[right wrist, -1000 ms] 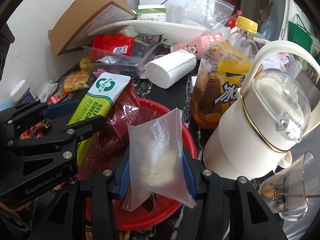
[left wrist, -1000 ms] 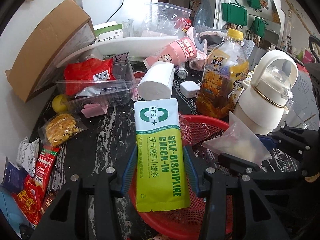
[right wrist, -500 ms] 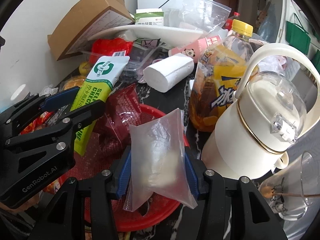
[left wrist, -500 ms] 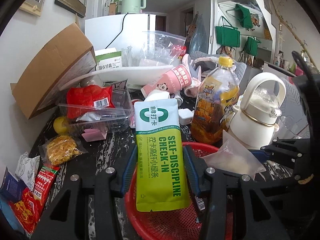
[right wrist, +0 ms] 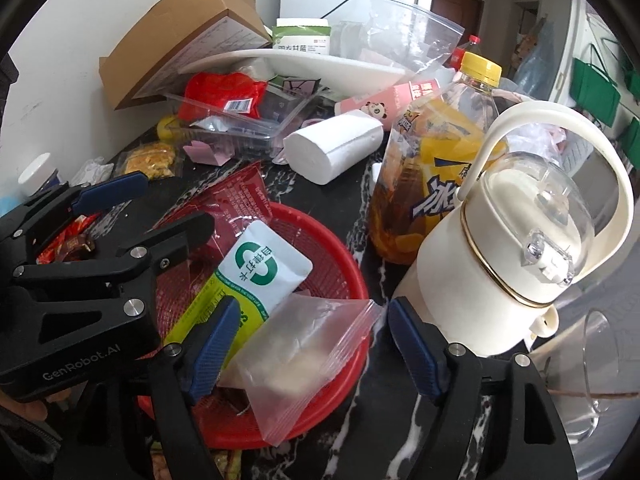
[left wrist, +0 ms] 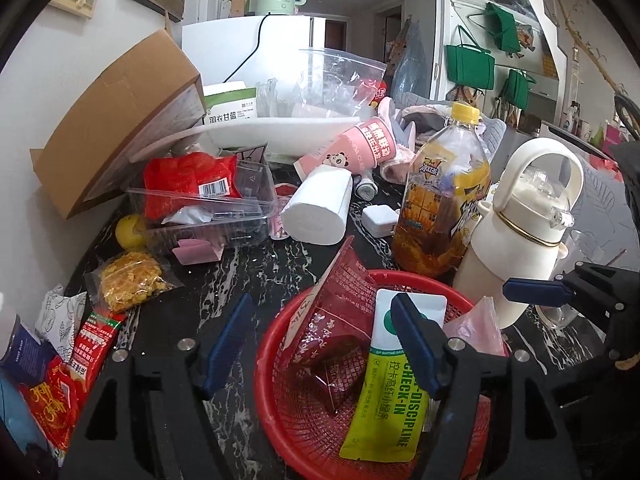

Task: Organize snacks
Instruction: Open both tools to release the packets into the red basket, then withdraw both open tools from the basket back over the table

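Jaws of both grippers opening, nothing clamped. Left gripper (left wrist: 326, 342) spread above round red plastic mesh basket (left wrist: 276, 412); green-and-white snack pouch (left wrist: 386, 400) lying loose inside, beside dark red foil packets (left wrist: 334, 364). Right gripper (right wrist: 312, 340) spread over clear zip bag (right wrist: 298, 364), resting on basket rim (right wrist: 352, 276). Cream handled jug (right wrist: 492, 248) just beside basket.

A black table (left wrist: 288, 264) with white marbling carries everything. On it stands a red basket (left wrist: 276, 396); just beside that are a yellow-capped drink bottle (left wrist: 444, 200) and a cream jug (left wrist: 516, 236). A white paper roll (left wrist: 320, 208) lies on its side near a clear plastic tray (left wrist: 224, 220). A lemon (left wrist: 128, 232), a yellow snack bag (left wrist: 128, 284) and red packets (left wrist: 92, 340) lie along the left edge.
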Demonstrator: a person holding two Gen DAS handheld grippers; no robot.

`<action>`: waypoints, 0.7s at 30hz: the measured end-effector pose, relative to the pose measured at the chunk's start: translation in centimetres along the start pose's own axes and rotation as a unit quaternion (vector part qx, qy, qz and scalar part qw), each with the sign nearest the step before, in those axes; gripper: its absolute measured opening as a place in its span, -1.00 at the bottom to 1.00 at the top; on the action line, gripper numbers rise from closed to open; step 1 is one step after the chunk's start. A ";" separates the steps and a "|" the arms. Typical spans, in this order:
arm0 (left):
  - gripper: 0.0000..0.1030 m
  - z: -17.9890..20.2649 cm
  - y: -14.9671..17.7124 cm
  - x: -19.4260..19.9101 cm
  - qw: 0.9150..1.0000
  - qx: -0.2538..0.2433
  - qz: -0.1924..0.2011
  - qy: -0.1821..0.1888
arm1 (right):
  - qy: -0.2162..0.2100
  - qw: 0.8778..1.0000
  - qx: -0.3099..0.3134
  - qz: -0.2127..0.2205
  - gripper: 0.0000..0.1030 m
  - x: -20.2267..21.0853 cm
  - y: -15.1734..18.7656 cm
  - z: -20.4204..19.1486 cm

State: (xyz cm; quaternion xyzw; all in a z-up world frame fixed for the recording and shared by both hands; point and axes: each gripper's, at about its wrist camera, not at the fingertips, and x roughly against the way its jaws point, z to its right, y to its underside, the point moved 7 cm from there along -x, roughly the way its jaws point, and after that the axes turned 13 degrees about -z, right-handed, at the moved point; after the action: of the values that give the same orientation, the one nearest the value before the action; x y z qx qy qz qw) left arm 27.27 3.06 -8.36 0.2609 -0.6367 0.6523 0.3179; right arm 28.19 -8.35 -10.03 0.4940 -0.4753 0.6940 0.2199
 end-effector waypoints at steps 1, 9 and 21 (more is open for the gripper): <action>0.38 0.0 0.0 0.3 1.000 -0.001 0.002 -0.001 | 0.002 1.000 -0.001 0.001 0.50 0.1 0.0 0.1; 0.38 0.5 -0.5 2.8 1.000 -0.014 0.012 -0.011 | 0.008 1.000 -0.010 0.018 0.50 2.1 0.1 0.7; 0.38 0.9 -1.4 8.2 0.999 -0.018 0.031 -0.040 | 0.011 0.998 -0.014 0.059 0.50 7.7 0.5 0.6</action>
State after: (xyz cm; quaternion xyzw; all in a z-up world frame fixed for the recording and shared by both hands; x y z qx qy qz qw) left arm 22.83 2.80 -1.25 0.2611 -0.6680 0.6397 0.2764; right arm 24.91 -10.36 -3.29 0.4543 -0.5108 0.7043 0.1913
